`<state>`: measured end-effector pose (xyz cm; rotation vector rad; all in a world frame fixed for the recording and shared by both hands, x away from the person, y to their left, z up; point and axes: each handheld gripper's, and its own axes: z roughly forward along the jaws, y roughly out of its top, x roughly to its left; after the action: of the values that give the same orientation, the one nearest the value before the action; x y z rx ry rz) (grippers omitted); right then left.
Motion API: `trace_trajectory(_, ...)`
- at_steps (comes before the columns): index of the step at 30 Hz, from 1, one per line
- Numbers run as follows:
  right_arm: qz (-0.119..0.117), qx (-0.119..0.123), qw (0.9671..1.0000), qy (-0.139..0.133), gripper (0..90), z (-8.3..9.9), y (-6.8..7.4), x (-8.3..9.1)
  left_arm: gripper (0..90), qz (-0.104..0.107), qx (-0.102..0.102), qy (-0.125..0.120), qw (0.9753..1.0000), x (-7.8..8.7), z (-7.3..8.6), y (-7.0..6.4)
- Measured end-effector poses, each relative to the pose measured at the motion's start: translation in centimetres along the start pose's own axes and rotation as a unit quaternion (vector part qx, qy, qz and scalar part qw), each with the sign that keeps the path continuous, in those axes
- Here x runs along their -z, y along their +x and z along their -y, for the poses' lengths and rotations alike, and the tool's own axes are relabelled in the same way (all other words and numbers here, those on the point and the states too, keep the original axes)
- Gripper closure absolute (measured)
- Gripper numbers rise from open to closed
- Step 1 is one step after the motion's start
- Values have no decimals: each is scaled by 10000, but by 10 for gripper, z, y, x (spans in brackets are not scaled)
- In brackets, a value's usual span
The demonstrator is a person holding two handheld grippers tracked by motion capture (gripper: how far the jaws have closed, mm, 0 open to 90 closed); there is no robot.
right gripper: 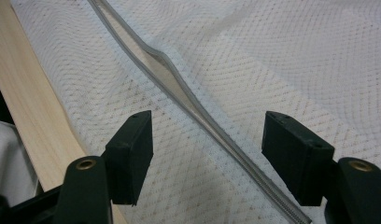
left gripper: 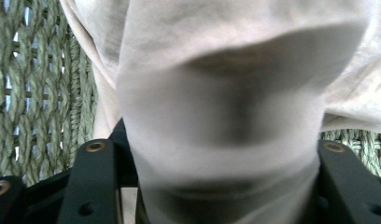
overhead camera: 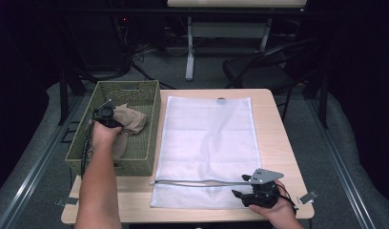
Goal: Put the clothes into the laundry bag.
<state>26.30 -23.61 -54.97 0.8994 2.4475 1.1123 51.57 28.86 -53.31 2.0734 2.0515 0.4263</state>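
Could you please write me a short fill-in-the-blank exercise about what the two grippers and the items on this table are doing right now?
1. The beige cloth lies inside the woven green ____.
2. The left gripper is shut on the ____.
3. The right gripper hangs with its fingers ____ on either side of the grey zipper.
4. The white mesh bag lies flat on the wooden ____.

Missing words: basket; cloth; open; table
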Motion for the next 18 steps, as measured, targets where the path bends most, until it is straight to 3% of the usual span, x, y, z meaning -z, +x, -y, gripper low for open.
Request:
trace_trajectory(9, -12, 11, 10000, 13, 337, 0, -1, -1, 529, -8, -33, 65, 10000, 7, -3, -1)
trace_trajectory(18, -25, 7, 10000, 22, 337, 0, 0, -1, 589, 187, -36, 42, 9998, 14, -3, 0)
